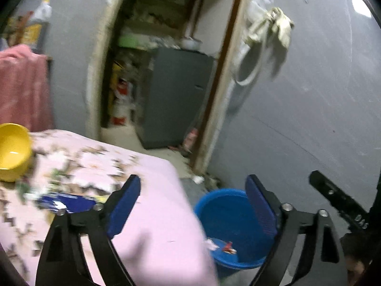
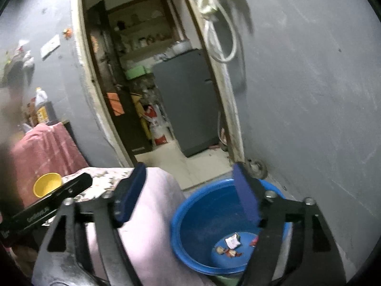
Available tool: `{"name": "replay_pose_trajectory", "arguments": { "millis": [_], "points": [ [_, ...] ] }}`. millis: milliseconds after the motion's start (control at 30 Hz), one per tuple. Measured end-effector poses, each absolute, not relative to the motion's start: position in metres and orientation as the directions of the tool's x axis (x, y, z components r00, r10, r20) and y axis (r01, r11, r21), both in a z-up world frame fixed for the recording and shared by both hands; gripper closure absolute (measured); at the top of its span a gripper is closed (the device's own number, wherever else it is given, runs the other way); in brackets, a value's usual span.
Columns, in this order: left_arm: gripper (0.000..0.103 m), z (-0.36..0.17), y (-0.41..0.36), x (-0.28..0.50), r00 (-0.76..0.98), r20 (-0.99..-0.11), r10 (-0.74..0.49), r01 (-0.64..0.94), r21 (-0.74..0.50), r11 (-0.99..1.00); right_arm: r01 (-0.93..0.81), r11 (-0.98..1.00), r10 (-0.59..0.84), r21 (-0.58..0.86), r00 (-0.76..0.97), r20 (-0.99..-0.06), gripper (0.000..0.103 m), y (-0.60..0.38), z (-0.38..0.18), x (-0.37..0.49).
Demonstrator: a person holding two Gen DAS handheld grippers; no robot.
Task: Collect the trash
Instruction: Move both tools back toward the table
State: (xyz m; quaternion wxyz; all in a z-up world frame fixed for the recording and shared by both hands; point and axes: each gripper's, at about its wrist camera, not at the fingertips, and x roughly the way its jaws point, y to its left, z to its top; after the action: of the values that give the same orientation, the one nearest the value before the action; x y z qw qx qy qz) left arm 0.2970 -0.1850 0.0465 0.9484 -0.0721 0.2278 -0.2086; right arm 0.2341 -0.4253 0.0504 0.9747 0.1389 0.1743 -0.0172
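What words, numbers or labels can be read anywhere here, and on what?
Black bar of the other gripper at the right edge: white print, blurred, not readable.
Black bar of the other gripper at the lower left: white print, blurred, not readable.
Dark blue flat packet on the pink floral cloth: marks too blurred.
Yellow label of the white-capped bottle: too small.
Scraps in the blue plastic tub: nothing legible.

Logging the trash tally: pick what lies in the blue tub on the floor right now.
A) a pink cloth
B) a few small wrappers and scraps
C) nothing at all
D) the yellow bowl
B: small wrappers and scraps lie on the bottom of the blue tub.
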Motion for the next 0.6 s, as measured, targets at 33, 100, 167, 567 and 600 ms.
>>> {"name": "replay_pose_trajectory", "arguments": {
  "millis": [33,100,167,567,600],
  "points": [
    [0.011,0.048,-0.175,0.292,0.824,-0.391,-0.41,0.348,-0.223,0.911,0.072,0.962,0.021,0.262,0.942,-0.335,0.006,-0.42,0.053,0.232],
    [0.005,0.052,-0.153,0.281,0.853,-0.371,-0.368,0.314,-0.198,0.928,0.047,0.967,0.035,0.251,0.949,-0.313,0.001,-0.404,0.058,0.23],
    [0.004,0.055,-0.134,0.272,0.874,-0.352,-0.334,0.287,-0.179,0.941,0.017,0.971,0.055,0.24,0.956,-0.29,0.0,-0.387,0.063,0.227],
    [0.003,0.055,-0.026,0.234,0.953,-0.27,-0.135,0.097,-0.148,0.984,-0.176,0.969,0.205,0.175,0.964,-0.168,0.0,-0.285,0.072,0.222],
    [0.003,0.054,-0.019,0.232,0.956,-0.266,-0.121,0.084,-0.145,0.986,-0.191,0.967,0.219,0.166,0.962,-0.166,0.0,-0.275,0.071,0.223]
  ]
}}
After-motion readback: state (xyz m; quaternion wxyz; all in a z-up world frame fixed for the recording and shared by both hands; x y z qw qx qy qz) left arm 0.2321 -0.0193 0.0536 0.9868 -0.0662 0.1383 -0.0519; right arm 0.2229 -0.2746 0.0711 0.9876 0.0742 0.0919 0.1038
